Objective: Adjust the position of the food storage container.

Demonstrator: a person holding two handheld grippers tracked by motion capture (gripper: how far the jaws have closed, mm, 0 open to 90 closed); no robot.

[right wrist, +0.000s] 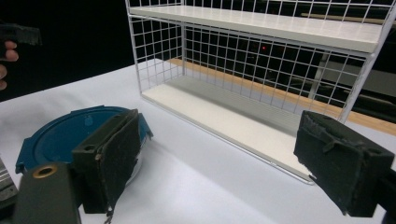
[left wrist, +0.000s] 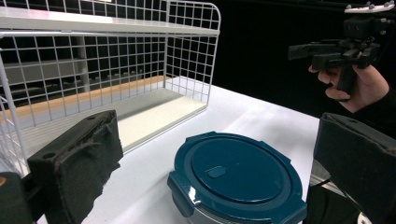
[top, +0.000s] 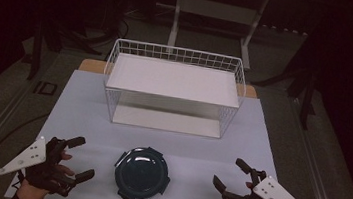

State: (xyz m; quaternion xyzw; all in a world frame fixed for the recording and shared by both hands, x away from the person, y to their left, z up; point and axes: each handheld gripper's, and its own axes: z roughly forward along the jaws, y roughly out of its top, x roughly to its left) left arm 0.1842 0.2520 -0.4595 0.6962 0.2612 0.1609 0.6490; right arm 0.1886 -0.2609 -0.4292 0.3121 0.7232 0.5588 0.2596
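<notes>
**Both grippers spread wide, lidded container between them**

The left gripper (top: 74, 157) has its jaws set wide apart with nothing between the pads; the right gripper (top: 233, 172) is likewise spread wide and empty. Both hover at the near edge of the table (top: 83, 104) — one at the left, one at the right — each held in a hand.

The round container with the dark teal lid (top: 142, 174) sits on the table between the two grippers, near the front edge, apart from both and touched by neither. Beyond it, towards the far side, stands a white wire shelf rack (top: 173, 86) with an upper and a lower board.

The left gripper view shows the lid's clip tabs and the small raised tab at its middle, details the high view leaves dim, and it also catches the right gripper held up in its hand against the dark background. The right gripper view has its left pad covering part of the container, while the rack's lower board lies open between the jaws.
</notes>
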